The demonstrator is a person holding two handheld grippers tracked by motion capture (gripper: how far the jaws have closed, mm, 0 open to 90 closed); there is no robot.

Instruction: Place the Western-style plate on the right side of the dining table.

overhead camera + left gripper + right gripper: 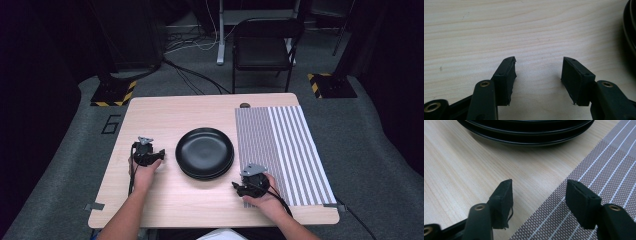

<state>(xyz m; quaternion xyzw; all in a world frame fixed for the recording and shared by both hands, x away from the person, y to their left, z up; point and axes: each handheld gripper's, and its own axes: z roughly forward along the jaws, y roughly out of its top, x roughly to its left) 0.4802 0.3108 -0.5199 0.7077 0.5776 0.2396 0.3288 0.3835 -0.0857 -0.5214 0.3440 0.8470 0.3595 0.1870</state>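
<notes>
From above, stacked black plates [204, 153] sit mid-counter [165, 112]; the left tool [146, 152] lies just left of them, the right tool [251, 183] at the striped mat's [285, 150] near-left edge.

Left gripper view: jaws released over bare wood.

Right gripper view: jaws released, straddling the mat's edge below the plates.

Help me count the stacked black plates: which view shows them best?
The right gripper view: the black plates sit edge-on, stacked rims distinct. The high view gives the whole outline from above; the left gripper view catches an edge.
</notes>
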